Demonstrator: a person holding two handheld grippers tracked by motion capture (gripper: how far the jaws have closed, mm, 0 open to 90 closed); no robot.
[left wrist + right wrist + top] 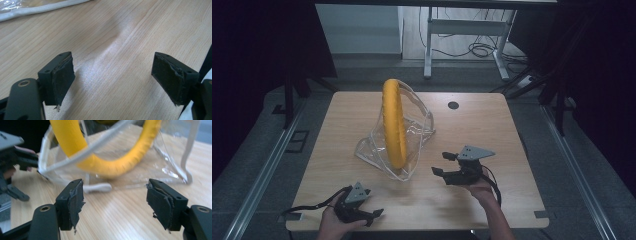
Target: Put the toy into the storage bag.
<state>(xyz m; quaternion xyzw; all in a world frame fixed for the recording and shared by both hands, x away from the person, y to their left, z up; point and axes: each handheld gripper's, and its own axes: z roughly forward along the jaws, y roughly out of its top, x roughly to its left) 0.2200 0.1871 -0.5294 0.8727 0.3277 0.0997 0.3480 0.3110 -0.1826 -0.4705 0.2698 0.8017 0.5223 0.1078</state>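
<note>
Yellow ring (393, 122), clear bag (414, 132) w/ white trim, light woodgrain table (492, 130), black tongs (446, 164).

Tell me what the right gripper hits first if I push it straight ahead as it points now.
Likely the clear plastic bag with the yellow ring standing in it. The right gripper is open, aimed at the bag's lower edge, with bare table between. The white zipper pull may be touched first; depth is unclear.

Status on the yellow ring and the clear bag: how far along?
Looks done: the yellow ring stands on edge inside the clear plastic bag. In hand: nothing; the left gripper and right gripper are both open, apart from the bag, the right one facing it. Left: any closing or moving of the bag.
</note>
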